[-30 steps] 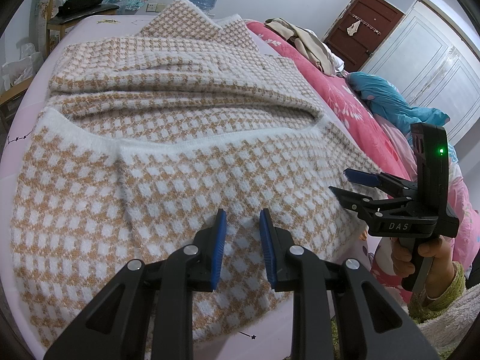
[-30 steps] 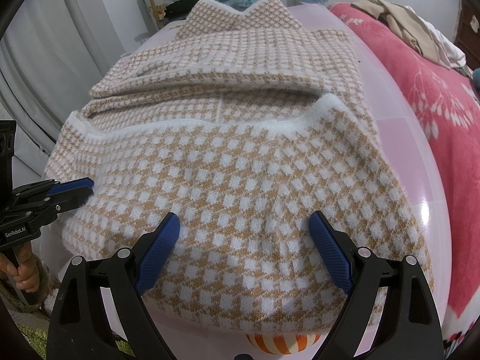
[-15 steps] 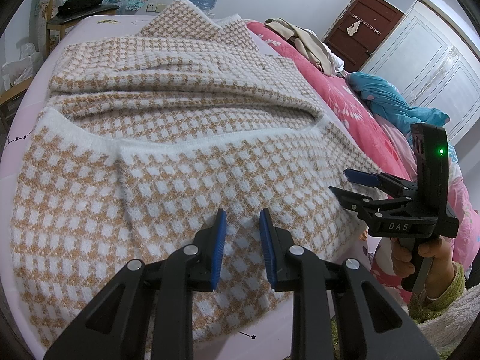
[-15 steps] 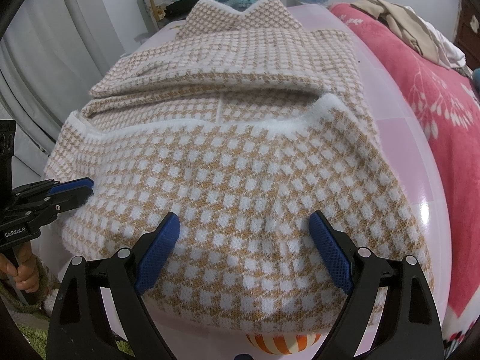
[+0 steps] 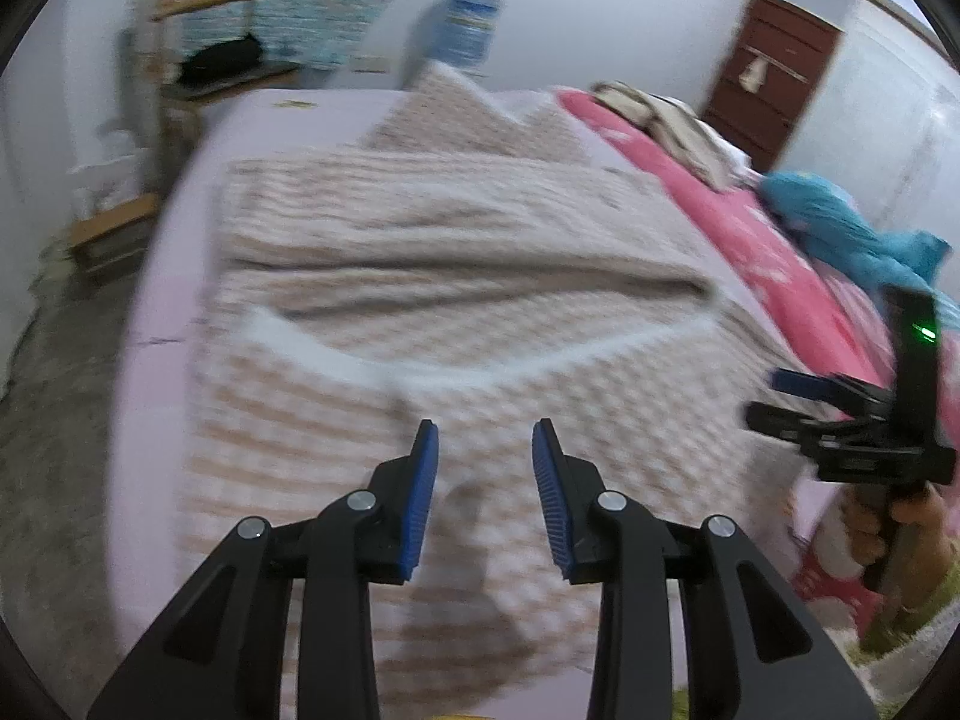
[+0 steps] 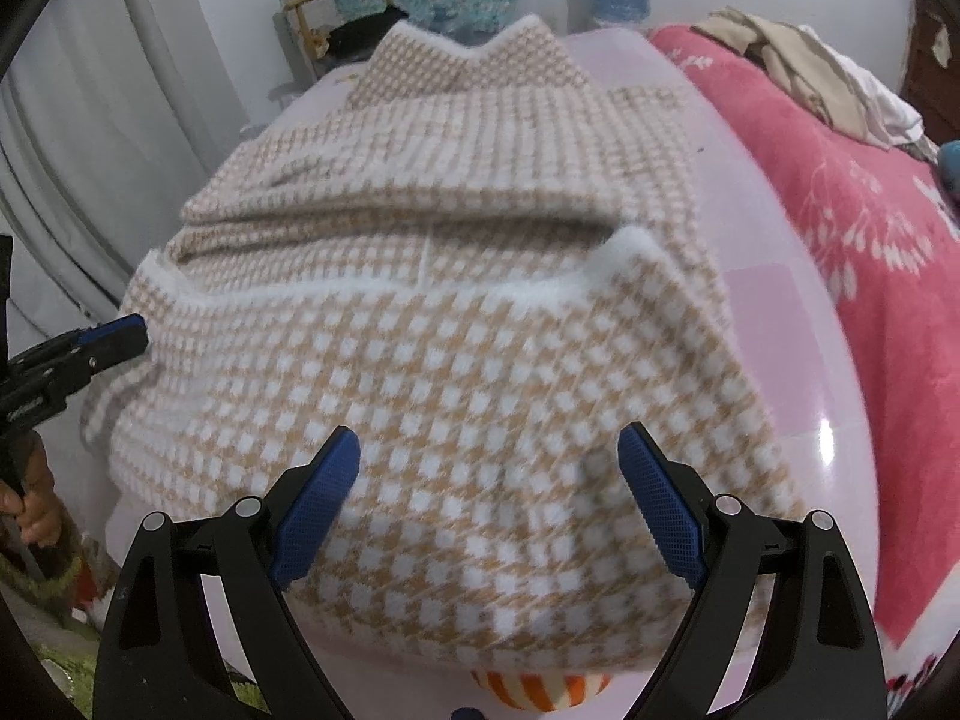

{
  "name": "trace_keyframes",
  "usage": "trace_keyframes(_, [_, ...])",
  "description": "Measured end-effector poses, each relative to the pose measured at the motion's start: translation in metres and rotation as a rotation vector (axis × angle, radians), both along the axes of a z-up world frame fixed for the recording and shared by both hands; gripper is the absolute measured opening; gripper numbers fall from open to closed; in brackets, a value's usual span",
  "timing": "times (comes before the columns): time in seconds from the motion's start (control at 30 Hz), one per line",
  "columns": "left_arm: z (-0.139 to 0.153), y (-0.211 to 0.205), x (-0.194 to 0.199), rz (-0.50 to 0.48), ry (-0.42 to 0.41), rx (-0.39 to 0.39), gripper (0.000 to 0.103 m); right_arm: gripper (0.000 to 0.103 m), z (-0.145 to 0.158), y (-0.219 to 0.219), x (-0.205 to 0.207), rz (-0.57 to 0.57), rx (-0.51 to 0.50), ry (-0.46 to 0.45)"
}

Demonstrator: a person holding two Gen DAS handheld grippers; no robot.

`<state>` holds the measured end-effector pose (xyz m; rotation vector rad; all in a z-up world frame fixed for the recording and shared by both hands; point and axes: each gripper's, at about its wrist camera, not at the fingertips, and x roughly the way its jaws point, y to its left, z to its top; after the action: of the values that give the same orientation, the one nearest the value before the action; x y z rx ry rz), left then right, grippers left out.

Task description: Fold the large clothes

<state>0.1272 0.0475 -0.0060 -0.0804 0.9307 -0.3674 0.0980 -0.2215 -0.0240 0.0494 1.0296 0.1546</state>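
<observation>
Tan-and-white houndstooth knit covers most of both views: a large sweater lies partly folded on a glossy pale-pink table, its near half doubled back so a fuzzy white hem runs across the middle. The left gripper hovers over the near edge of the sweater with its blue pads parted and nothing between them (this view is heavily motion-blurred). The right gripper also hangs above the near fold, jaws spread wide, empty. In the left wrist view the right gripper appears at the table's right side, held in a hand. A pink floral blanket lies beside the table, with beige clothes heaped on it. A wooden chair and a water bottle stand at the far wall.
</observation>
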Motion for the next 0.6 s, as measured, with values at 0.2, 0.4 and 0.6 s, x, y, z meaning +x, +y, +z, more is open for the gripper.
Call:
trace_keyframes(0.2, [0.002, 0.033, 0.013, 0.118, -0.010, 0.043, 0.032, 0.084, 0.009, -0.017, 0.008, -0.040, -0.011, -0.037])
trace_keyframes(0.4, [0.003, 0.043, 0.018, 0.146, -0.014, 0.070, 0.037, 0.084, 0.011, -0.030, 0.012, -0.074, -0.022, -0.049])
trace_keyframes(0.6, [0.002, 0.047, 0.021, 0.150, -0.012, 0.084, 0.042, 0.084, 0.011, -0.036, 0.015, -0.101, -0.031, -0.051])
